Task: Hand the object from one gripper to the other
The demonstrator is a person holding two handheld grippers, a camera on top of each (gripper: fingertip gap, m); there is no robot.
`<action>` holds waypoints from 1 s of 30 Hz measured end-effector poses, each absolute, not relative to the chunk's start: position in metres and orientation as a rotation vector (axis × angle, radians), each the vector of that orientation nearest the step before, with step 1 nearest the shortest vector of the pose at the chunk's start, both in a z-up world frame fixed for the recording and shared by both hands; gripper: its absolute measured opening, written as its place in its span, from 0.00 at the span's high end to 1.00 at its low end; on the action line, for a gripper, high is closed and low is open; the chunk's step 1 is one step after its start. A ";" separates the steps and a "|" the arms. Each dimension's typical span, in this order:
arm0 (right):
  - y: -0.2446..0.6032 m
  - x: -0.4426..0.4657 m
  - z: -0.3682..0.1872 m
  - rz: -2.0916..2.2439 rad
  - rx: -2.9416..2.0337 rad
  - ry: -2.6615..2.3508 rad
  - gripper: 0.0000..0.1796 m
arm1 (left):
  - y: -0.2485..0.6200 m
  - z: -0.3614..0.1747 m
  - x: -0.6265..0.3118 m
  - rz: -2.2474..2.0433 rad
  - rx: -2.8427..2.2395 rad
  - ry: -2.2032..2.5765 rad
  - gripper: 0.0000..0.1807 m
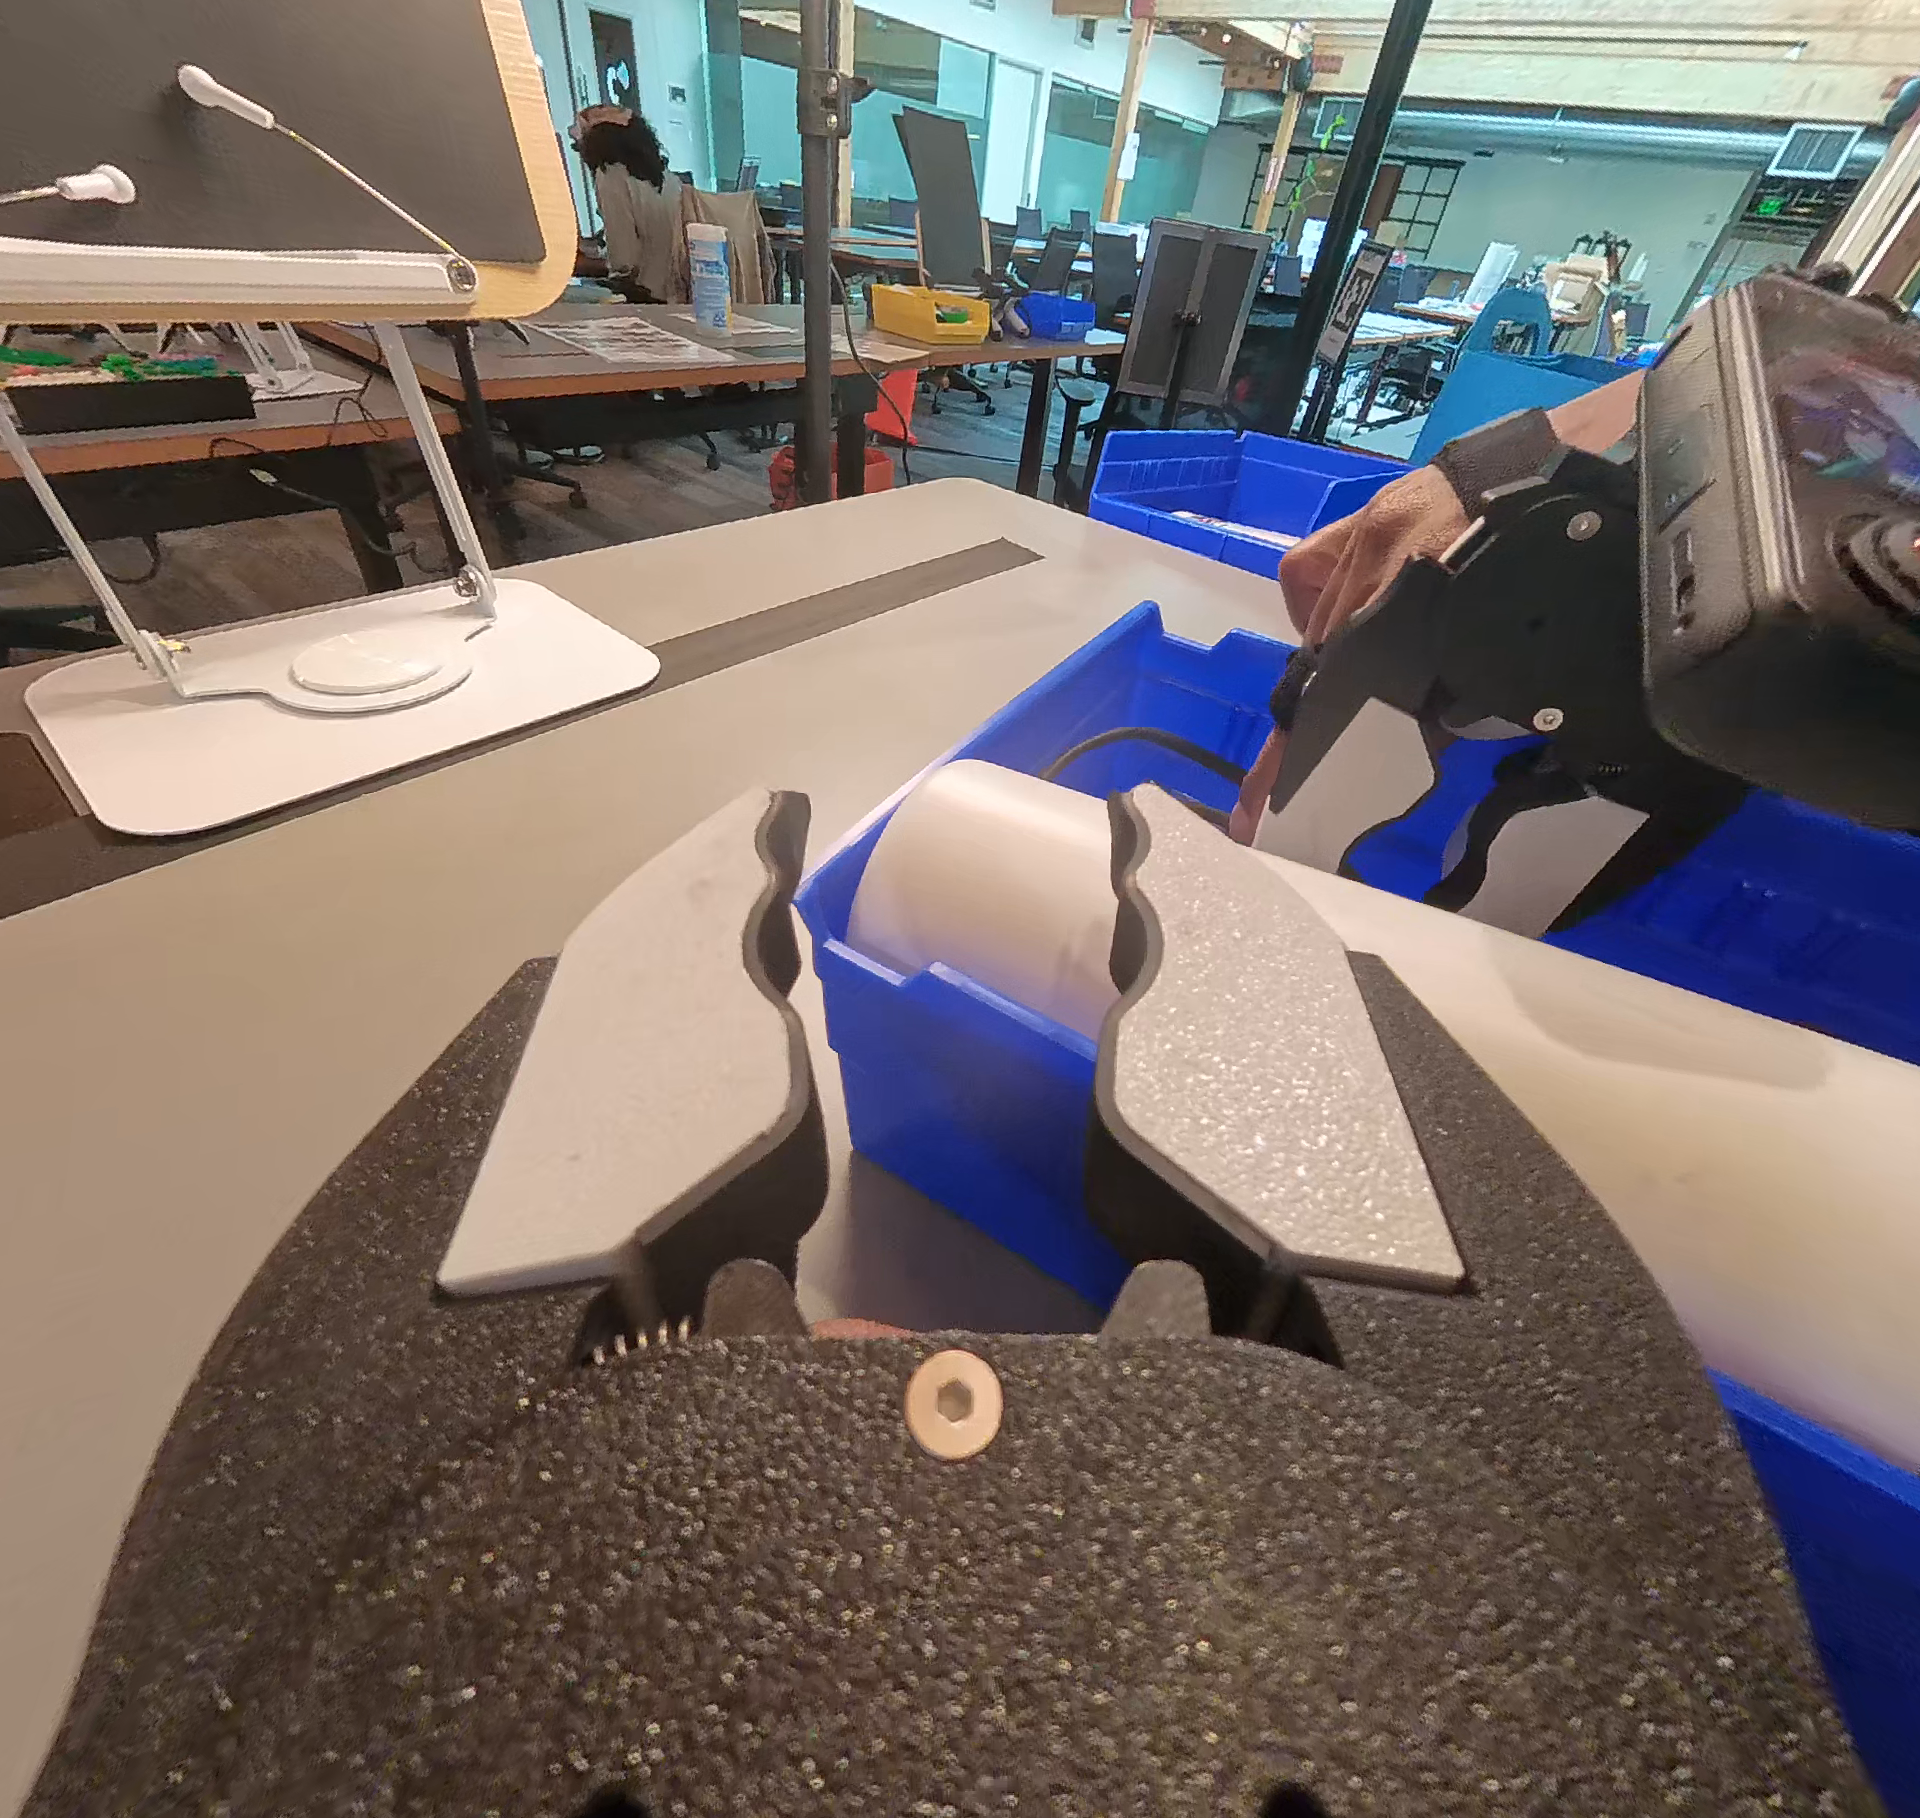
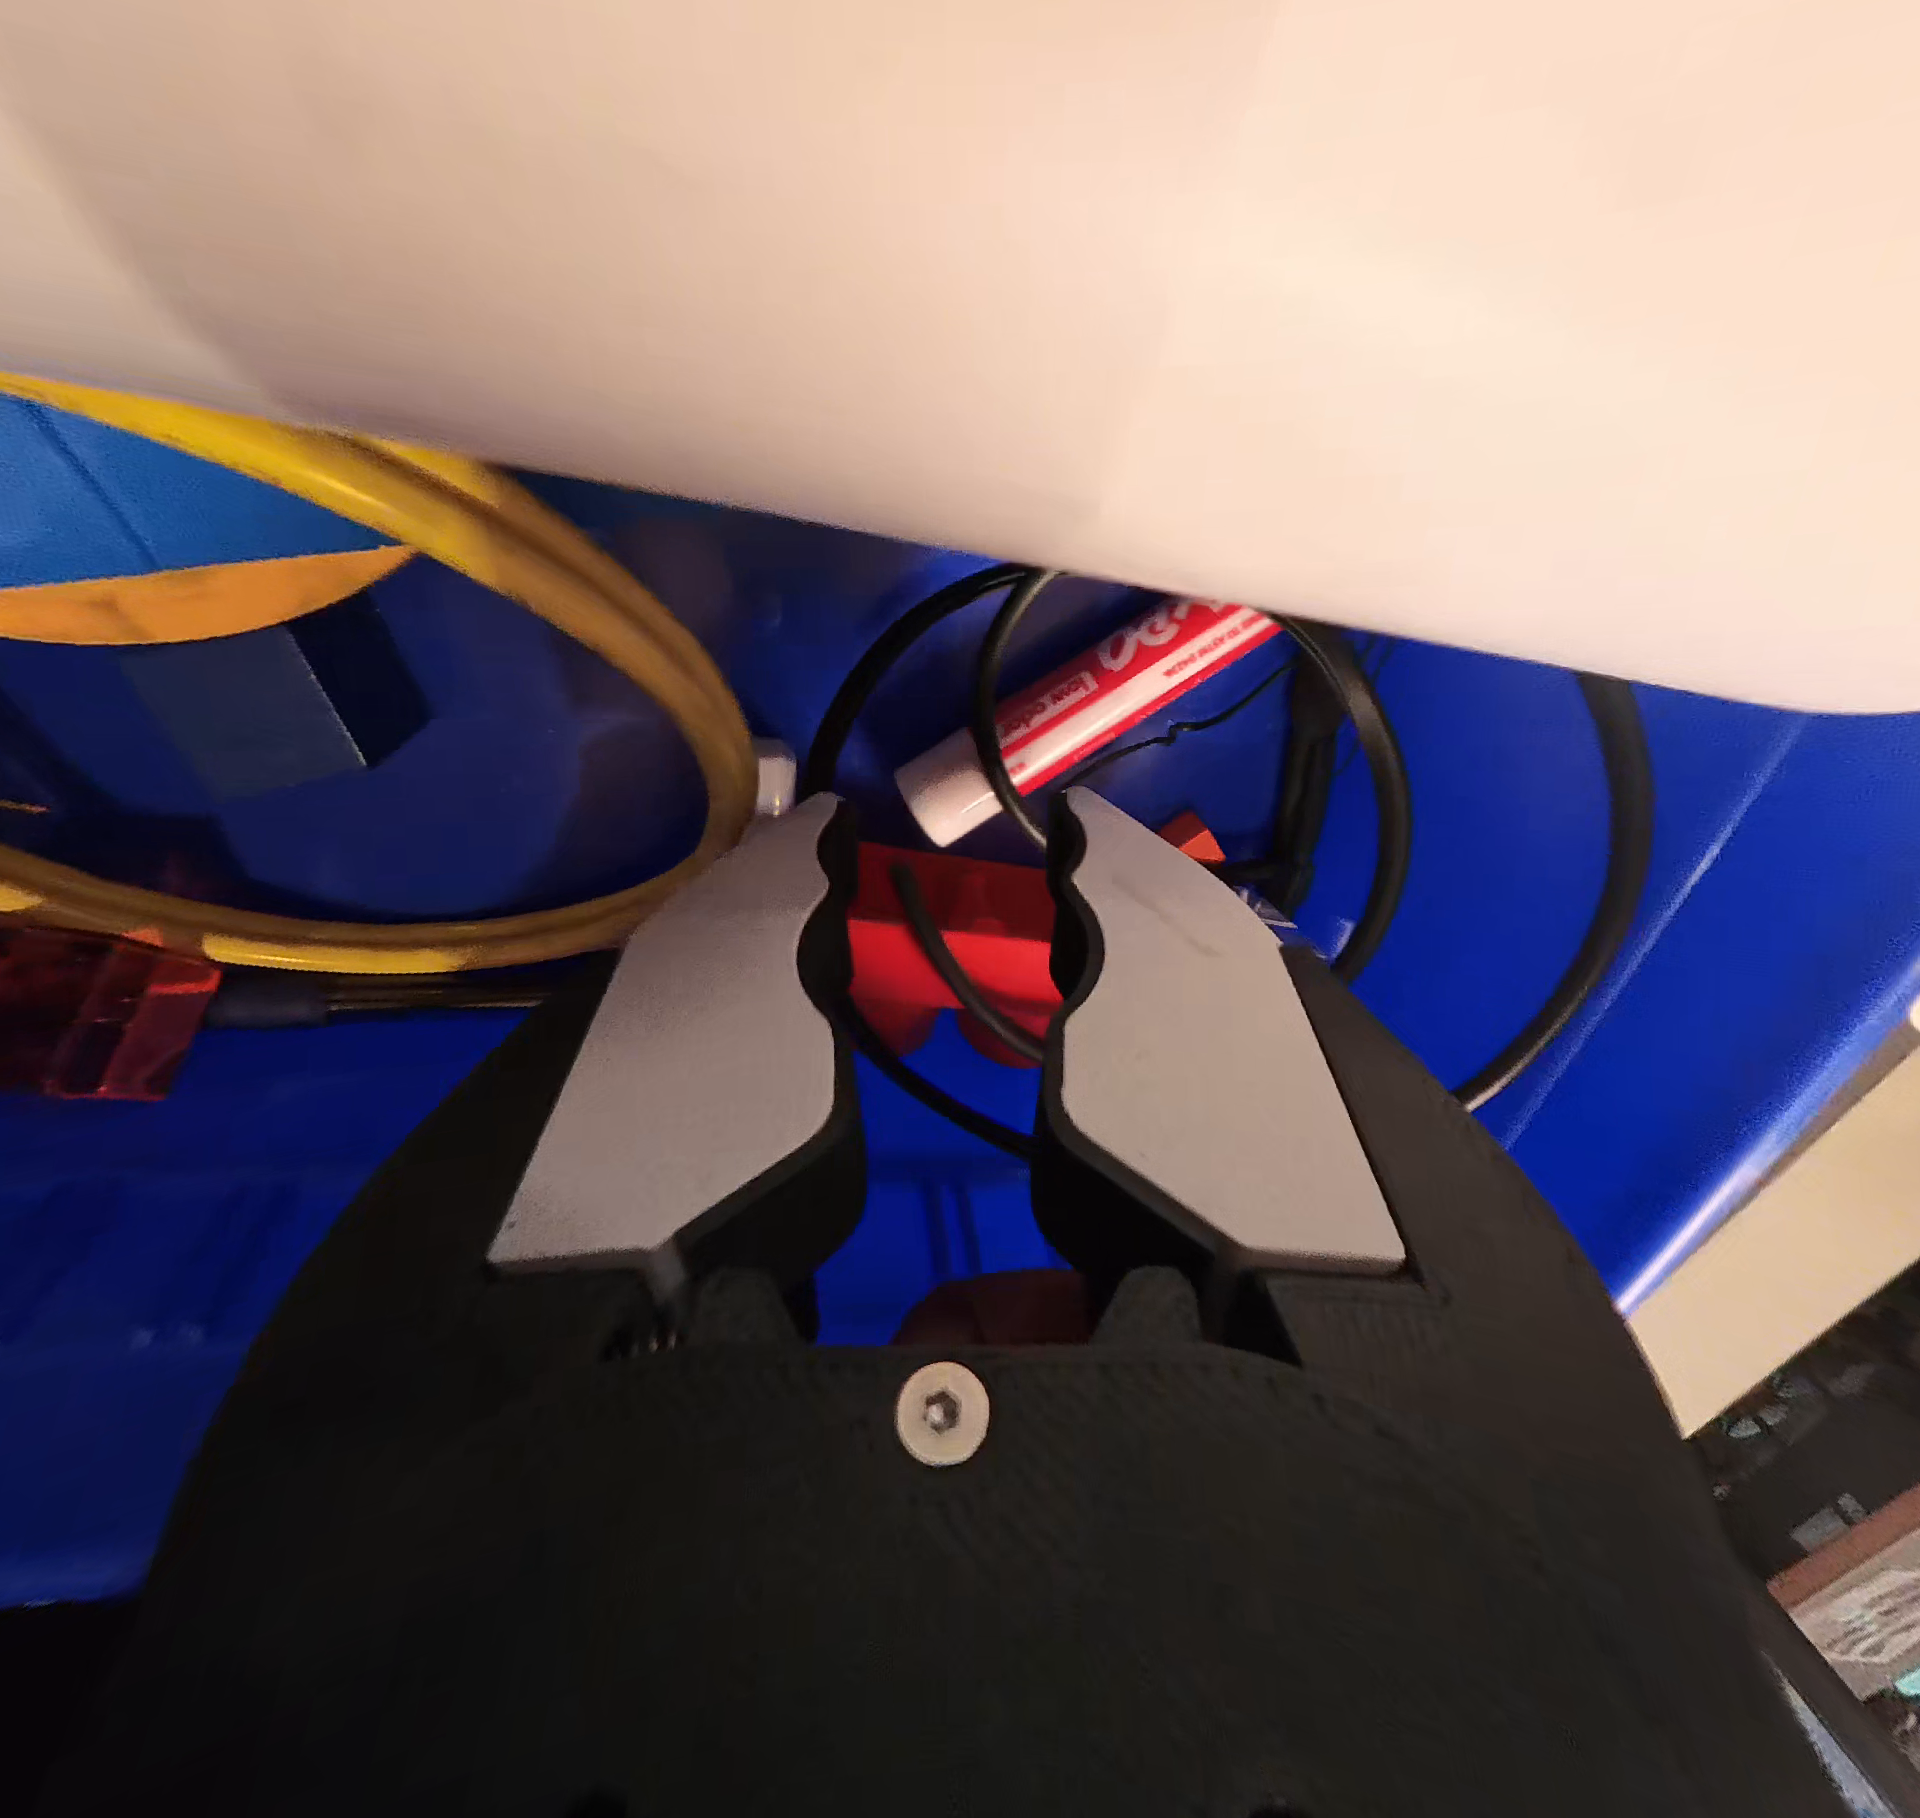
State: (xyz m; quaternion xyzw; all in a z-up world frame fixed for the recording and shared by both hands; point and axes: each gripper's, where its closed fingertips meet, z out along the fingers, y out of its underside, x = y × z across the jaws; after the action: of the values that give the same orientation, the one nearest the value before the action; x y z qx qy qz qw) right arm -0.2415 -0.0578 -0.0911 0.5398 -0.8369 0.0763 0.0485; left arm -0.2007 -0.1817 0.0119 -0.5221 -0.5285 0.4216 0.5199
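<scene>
Blue plastic bin [image 2: 1558, 885] held the clutter: a coiled black cable [image 2: 1382, 760], a yellow loop of tubing [image 2: 582, 563], a red-and-white marker [image 2: 1081, 719] and a small red plastic block [image 2: 956, 937]. The right gripper [image 2: 945, 823] hung over that block, jaws apart and empty. The left gripper [image 1: 956, 812] waited outside, likewise spread and holding nothing. A long white roll [image 1: 987, 875] lay across the bin. Which item was the object was unclear, possibly the block; nothing had been picked up, so grasp and handover both remained.
</scene>
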 end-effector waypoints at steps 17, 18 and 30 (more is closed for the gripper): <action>-0.067 -0.243 -0.103 0.219 1.602 -2.444 0.90 | -0.183 0.011 -0.201 1.029 -1.262 -1.279 0.68; -0.066 -0.243 -0.102 0.219 1.603 -2.447 0.96 | -0.183 0.011 -0.201 1.030 -1.262 -1.279 0.68; -0.095 -0.258 -0.021 0.761 1.315 -2.374 0.98 | -0.188 0.020 -0.196 1.068 -1.217 -1.243 0.69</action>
State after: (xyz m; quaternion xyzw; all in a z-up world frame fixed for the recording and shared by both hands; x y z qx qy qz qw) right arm -0.2580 -0.0950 -0.0205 0.4603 -0.8314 0.2665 0.1607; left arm -0.1965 -0.1881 0.0203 -0.5083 -0.5189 0.4460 0.5229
